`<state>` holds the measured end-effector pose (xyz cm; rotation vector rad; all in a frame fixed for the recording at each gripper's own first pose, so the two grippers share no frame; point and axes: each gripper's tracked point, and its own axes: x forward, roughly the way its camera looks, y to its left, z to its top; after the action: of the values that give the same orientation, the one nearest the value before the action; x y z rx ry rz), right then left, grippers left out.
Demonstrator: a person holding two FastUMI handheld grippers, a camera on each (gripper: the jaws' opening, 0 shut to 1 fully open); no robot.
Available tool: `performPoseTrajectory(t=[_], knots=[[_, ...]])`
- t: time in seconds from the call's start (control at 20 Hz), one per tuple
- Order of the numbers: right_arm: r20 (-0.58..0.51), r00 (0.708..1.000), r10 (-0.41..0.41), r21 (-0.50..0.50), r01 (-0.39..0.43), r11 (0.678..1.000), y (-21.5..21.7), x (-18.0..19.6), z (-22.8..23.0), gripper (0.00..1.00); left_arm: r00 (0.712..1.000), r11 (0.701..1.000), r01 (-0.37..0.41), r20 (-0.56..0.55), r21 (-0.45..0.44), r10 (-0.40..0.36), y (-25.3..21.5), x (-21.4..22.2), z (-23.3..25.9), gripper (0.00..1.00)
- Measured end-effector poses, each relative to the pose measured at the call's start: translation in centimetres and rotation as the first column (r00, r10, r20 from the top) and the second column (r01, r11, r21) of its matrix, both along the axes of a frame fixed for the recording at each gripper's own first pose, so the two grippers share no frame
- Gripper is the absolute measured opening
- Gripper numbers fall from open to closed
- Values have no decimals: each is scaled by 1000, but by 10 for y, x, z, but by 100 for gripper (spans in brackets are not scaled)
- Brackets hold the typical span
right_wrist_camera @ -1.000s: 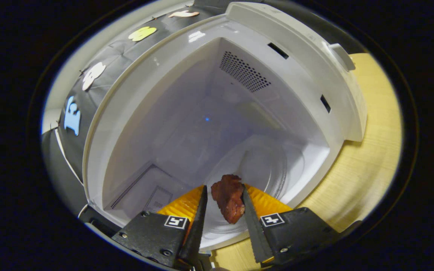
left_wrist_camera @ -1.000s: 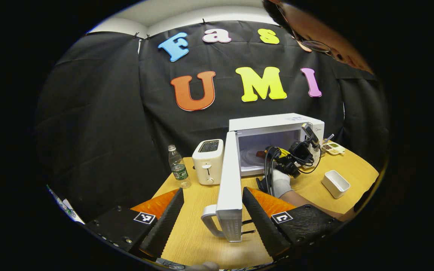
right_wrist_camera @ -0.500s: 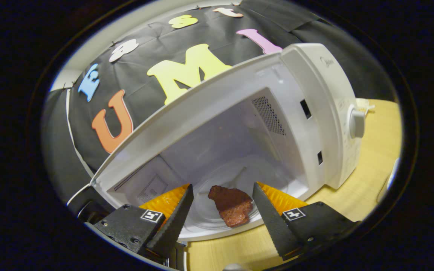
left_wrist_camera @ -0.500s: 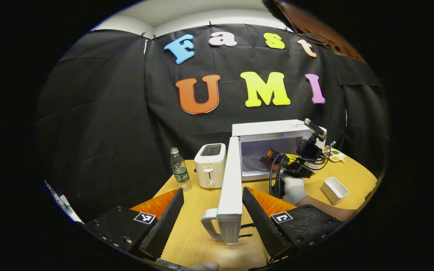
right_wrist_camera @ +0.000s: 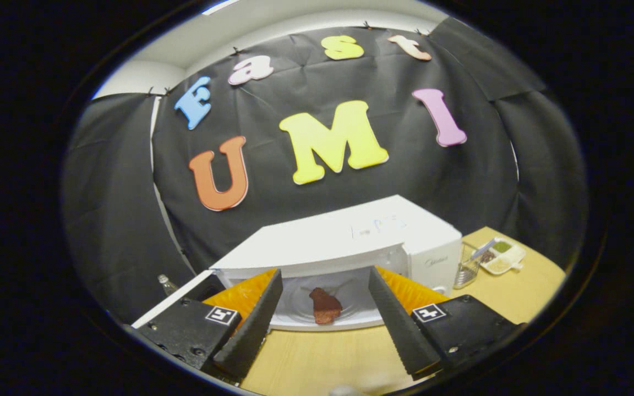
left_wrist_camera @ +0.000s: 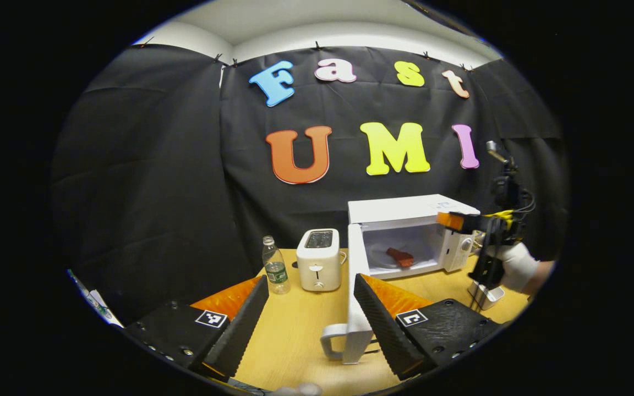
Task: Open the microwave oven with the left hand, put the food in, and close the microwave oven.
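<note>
Food point(right_wrist_camera: 325, 306): reddish-brown irregular chunk, flat on the glass turntable point(left_wrist_camera: 387, 258) inside the microwave point(right_wrist_camera: 350, 236). In right gripper view its long axis runs front-to-back. Door point(left_wrist_camera: 356, 286) swung fully open, edge-on toward left claw point(left_wrist_camera: 311, 319), handle point(left_wrist_camera: 332, 341) nearest. Left claw spread wide, gripping nothing. Right claw point(right_wrist_camera: 322, 319) released, clear of cavity, over worktop point(right_wrist_camera: 322, 357).

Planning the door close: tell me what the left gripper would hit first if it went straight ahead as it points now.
The open microwave door, most likely: its edge stands between the left gripper's open fingers, close beside its right finger. Depth is uncertain.
</note>
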<state>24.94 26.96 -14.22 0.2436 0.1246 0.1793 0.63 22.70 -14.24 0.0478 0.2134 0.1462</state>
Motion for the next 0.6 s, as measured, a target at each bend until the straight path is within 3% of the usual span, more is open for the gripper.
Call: performPoseTrajectory(t=[0.05,0.25,0.4,0.45,0.5,0.55,0.6], knots=[[3,1000,23,-22,-23,1000,-5,-12,13,90,1000,1000,-5,8,0,5,8,1,3,96],[-53,996,77,-72,-80,994,-29,-78,39,91,999,999,-53,8,6,53,46,5,-9,96],[-81,995,55,-106,-63,992,-57,-116,46,90,998,998,-56,-16,-3,56,62,9,-36,96],[-95,994,49,-111,-59,992,-67,-127,45,91,998,998,-53,-33,-14,53,63,10,-45,100],[-112,992,49,-114,-61,992,-74,-137,45,100,998,998,-56,-34,-21,56,66,11,-52,85],[-125,991,46,-123,-62,990,-80,-144,47,91,998,998,-50,-36,-35,49,66,12,-59,94],[-129,991,42,-136,-60,989,-86,-150,50,91,998,998,-54,-33,-42,53,66,13,-66,80]])
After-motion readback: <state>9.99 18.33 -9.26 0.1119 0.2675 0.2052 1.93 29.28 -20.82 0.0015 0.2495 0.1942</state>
